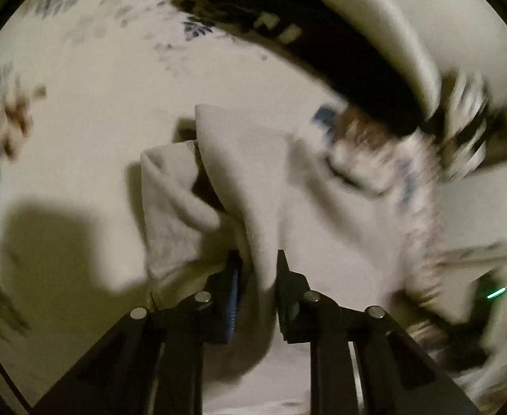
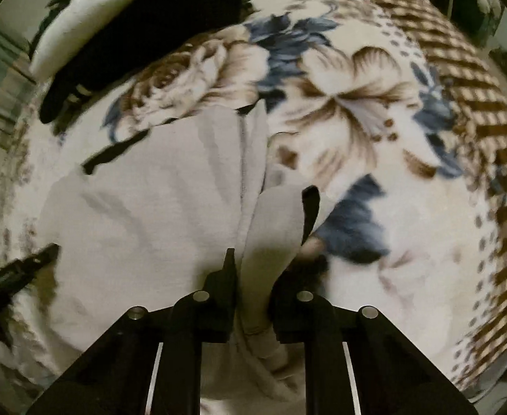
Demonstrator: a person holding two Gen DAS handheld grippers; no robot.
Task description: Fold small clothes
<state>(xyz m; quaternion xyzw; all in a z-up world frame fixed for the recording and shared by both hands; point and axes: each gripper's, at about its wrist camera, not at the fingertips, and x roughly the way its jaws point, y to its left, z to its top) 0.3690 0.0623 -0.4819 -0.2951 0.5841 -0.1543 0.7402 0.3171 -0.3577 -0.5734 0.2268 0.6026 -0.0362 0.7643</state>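
Note:
A small pale grey garment [image 1: 253, 180] hangs bunched in front of my left gripper [image 1: 256, 269], which is shut on a fold of it and holds it above the floral blanket [image 1: 80, 121]. In the right wrist view the same grey garment [image 2: 149, 214] spreads over the blanket [image 2: 374, 131]. My right gripper [image 2: 253, 269] is shut on its edge, with cloth pinched between the fingers. The other gripper's black tip [image 2: 28, 263] shows at the left edge of the right wrist view.
A dark garment with white stripes [image 1: 305, 41] and a white one [image 1: 374, 10] lie at the far side; they also show in the right wrist view [image 2: 132, 45]. The blanket's brown checked border [image 2: 461, 86] runs along the right.

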